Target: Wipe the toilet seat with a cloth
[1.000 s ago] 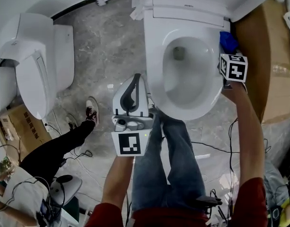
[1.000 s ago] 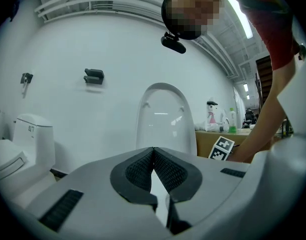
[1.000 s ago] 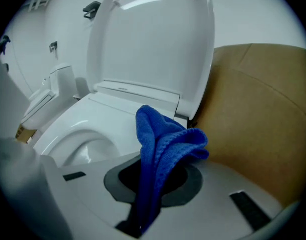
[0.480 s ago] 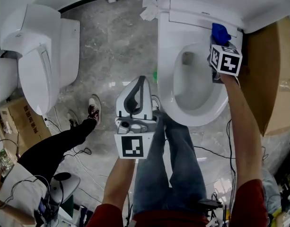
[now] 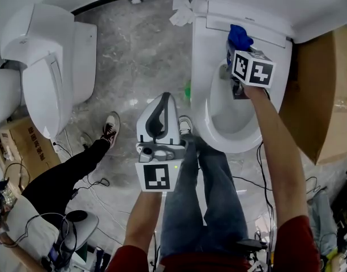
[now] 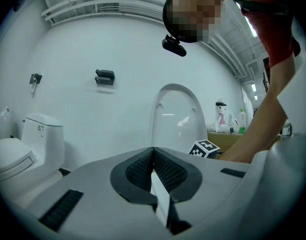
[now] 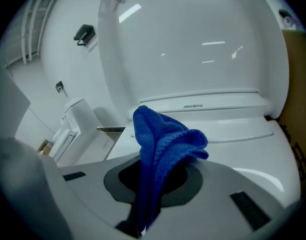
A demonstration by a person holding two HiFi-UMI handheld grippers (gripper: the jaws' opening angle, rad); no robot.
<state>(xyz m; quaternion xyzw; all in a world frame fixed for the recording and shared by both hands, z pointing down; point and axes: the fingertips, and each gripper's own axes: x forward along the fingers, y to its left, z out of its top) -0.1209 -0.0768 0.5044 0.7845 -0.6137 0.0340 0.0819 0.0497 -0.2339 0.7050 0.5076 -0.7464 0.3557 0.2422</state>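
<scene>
Our right arm (image 5: pixel 278 152) reaches straight out from the red sleeve, running up along the bowl's right side. The right gripper (image 5: pixel 234 51) at its end tips downward toward the back of the seat (image 5: pixel 202 78). Its jaws are clamped on the cloth (image 5: pixel 239 37).

In the right gripper view the blue cloth (image 7: pixel 160 149) rises bunched from between the pads. Its folded top flops to the right in front of the raised lid (image 7: pixel 192 44). In the head view the cloth sits at the rear of the seat, just by the hinge. We cannot tell whether it presses on the surface. The seat's long axis runs from the tank end at the top down to the front rim by our jeans (image 5: pixel 204 203). The cloth points away from us, toward the tank.

Our left arm is bent and kept close. The left gripper (image 5: pixel 162 102) hangs over the floor (image 5: pixel 139 44), just beside the bowl's front left. Its own view looks roughly level at the white wall. There the jaws (image 6: pixel 153 156) are closed together with nothing between them.

A second toilet (image 5: pixel 48 67) stands well apart at the left. A bystander's black trouser leg and shoe (image 5: pixel 109 130) lie between it and us. A cardboard box (image 5: pixel 315 95) stands close on the bowl's right, beside our outstretched arm. Crumpled paper (image 5: pixel 181 17) lies on the floor by the tank, and cables trail around our feet.
</scene>
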